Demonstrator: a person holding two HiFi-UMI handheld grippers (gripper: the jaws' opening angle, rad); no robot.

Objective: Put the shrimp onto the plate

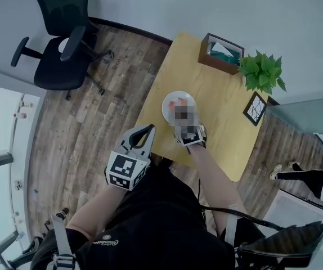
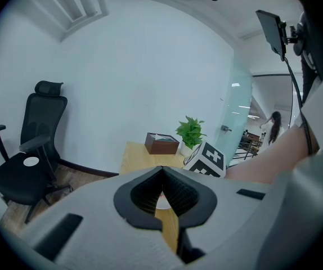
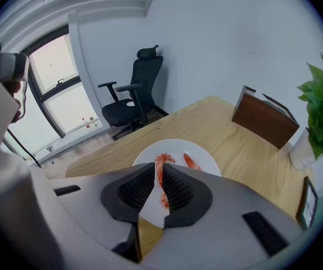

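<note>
right gripper jaws pinched on a curled orange shrimp above the round white plate | second shrimp lying on that plate | left gripper jaws clenched, empty, ribbed black pads | pale wood counter | cube: black-and-white square markers

You get bright, even, diffuse light in all views; shadows on the table are faint and soft. Daylight at the window is nearly overexposed. Both gripper views curve strongly toward a dark circular edge; their nearest foreground is defocused.
</note>
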